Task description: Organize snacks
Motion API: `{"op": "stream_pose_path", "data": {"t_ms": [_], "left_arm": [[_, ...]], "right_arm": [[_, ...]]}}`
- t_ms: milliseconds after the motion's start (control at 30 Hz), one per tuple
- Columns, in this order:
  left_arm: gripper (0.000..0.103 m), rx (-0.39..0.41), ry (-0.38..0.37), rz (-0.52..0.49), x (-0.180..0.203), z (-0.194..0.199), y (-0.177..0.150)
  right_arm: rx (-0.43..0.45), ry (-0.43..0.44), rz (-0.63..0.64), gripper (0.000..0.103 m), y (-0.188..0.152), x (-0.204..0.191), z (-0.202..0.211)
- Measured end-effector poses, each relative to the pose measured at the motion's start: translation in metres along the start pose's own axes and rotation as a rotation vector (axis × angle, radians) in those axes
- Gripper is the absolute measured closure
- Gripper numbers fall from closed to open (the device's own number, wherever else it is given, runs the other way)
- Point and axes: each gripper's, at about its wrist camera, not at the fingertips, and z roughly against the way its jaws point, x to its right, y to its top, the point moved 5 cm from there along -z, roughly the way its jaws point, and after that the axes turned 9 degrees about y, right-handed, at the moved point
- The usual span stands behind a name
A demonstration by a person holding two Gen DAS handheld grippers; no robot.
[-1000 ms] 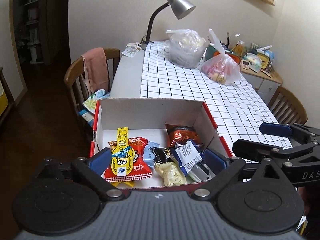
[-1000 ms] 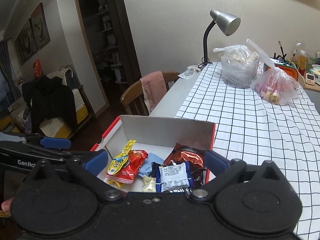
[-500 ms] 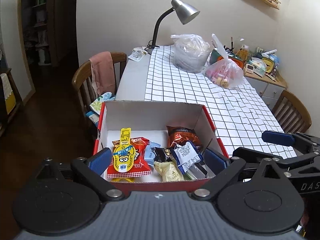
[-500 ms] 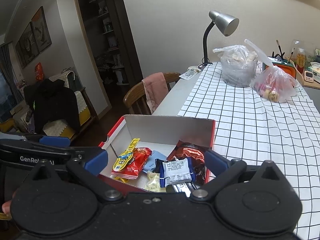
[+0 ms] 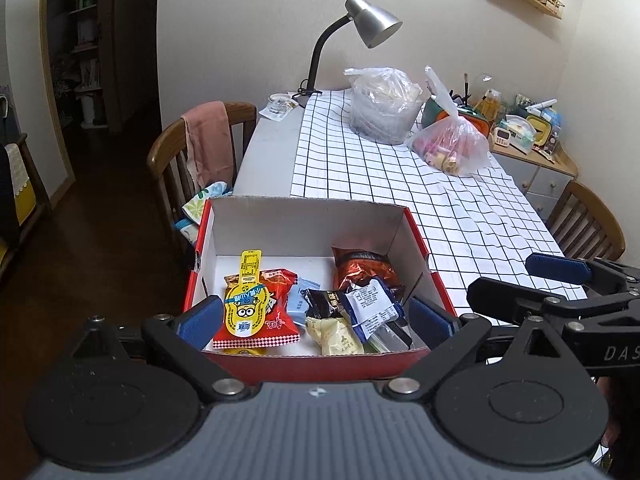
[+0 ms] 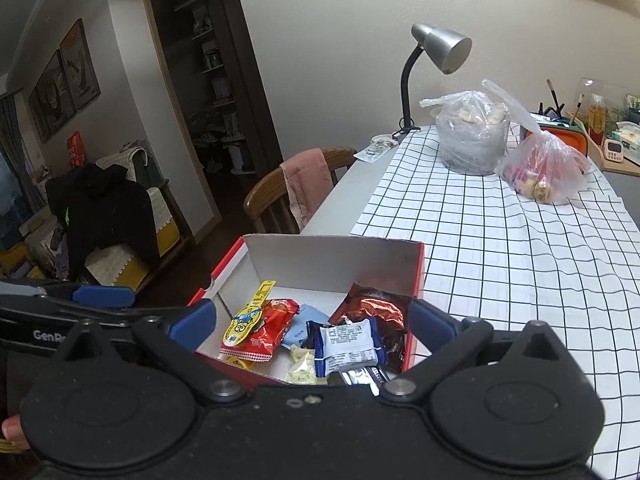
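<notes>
The snacks all lie inside the red box (image 5: 316,360) at the near end of the table: a red packet (image 5: 276,312) with a yellow tag (image 5: 244,304) on top at the left, a pale blue sachet (image 5: 302,300) beside it, a dark wrapper (image 5: 328,300), a blue-and-white packet (image 5: 370,306), a cream packet (image 5: 334,334) toward the front, and a brown-orange bag (image 5: 362,268) leaning at the back right. We see none loose on the checked cloth (image 5: 440,208). That fits either a box just filled or one waiting to be sorted out, so we name no next move; whichever it is, we would come down straight over a single packet and pinch its crimped edge, since the wrappers overlap and a neighbour could lift with it. Our left gripper (image 5: 316,316) hangs above the near wall with its fingers spread wide, holding nothing; our right gripper (image 6: 312,316) is likewise wide apart and empty, just to the right. The front of the box is cut off by the gripper bodies, so anything under the front packets is hidden. The print on the wrappers is too small to read, and the contents of the two plastic bags (image 5: 452,148) at the far end are blurred.
</notes>
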Motion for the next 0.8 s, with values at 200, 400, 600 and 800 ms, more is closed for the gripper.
{"op": "stream_pose_path", "data": {"t_ms": [200, 400, 600, 800], "left_arm": [[0.003, 0.003, 0.001, 0.005, 0.0003, 0.0025, -0.0002], [0.003, 0.003, -0.001, 0.009, 0.0, 0.0039, 0.0001], [0.003, 0.01, 0.0, 0.012, -0.0013, 0.006, 0.0008], [0.003, 0.021, -0.008, 0.021, -0.0039, 0.0081, 0.0018]], "right_arm": [[-0.001, -0.01, -0.012, 0.0, -0.0019, 0.0037, 0.0002], [0.004, -0.022, -0.02, 0.0, -0.0025, 0.0059, 0.0002], [0.003, -0.021, -0.024, 0.0, -0.002, 0.0064, -0.0011], [0.0, -0.035, -0.03, 0.0, -0.003, 0.0075, -0.0022]]}}
